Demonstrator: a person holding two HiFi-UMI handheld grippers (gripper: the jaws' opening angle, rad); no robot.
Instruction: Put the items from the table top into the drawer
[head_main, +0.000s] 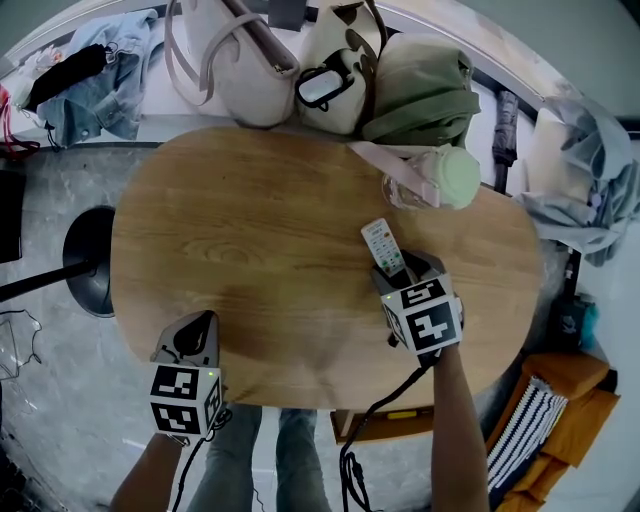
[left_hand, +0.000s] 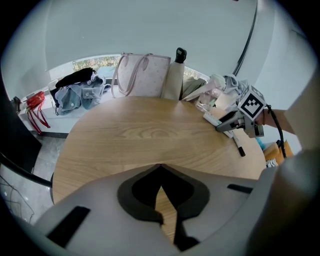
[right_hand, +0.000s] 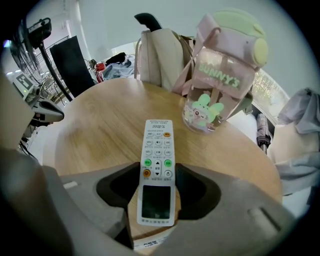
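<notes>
A white remote control (head_main: 382, 243) lies on the oval wooden table (head_main: 250, 230), its display end towards me. My right gripper (head_main: 402, 275) points steeply down over its near end. In the right gripper view the remote (right_hand: 157, 150) lies between the two pads of the right gripper (right_hand: 157, 174), which stand close beside its long edges without visibly pressing. A pink bottle with a green lid (head_main: 435, 180) stands just beyond it. A black-tipped pen (left_hand: 239, 145) lies beside the remote in the left gripper view. My left gripper (head_main: 200, 328) hovers at the table's near left edge, shut and empty. No drawer is in view.
Handbags (head_main: 240, 60) and a green bag (head_main: 420, 90) crowd the table's far edge. Denim clothes (head_main: 100, 80) lie at the far left. A black round stand base (head_main: 90, 262) sits on the floor to the left. Orange and striped things (head_main: 560, 395) are at lower right.
</notes>
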